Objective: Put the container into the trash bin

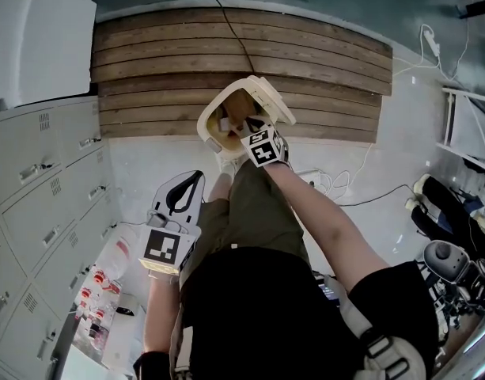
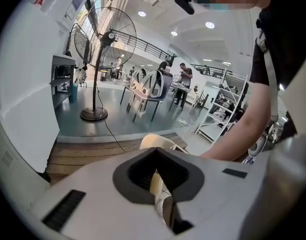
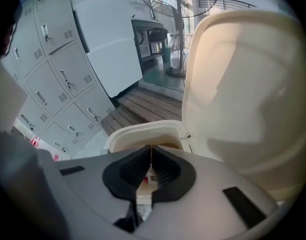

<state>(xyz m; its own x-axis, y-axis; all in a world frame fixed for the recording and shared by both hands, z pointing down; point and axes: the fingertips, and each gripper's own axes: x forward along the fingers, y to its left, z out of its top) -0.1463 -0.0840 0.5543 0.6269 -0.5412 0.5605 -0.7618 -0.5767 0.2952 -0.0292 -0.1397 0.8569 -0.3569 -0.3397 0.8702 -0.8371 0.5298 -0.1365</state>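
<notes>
Cream trash bin [image 1: 209,111] open beneath right gripper [image 1: 248,127], left gripper [image 1: 193,179] well apart, both jaw pairs together.

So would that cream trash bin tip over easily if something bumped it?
Probably fairly easily: the trash bin looks like thin, light plastic. Its raised lid puts weight high and to one side, so a bump there might rock it backwards.
</notes>
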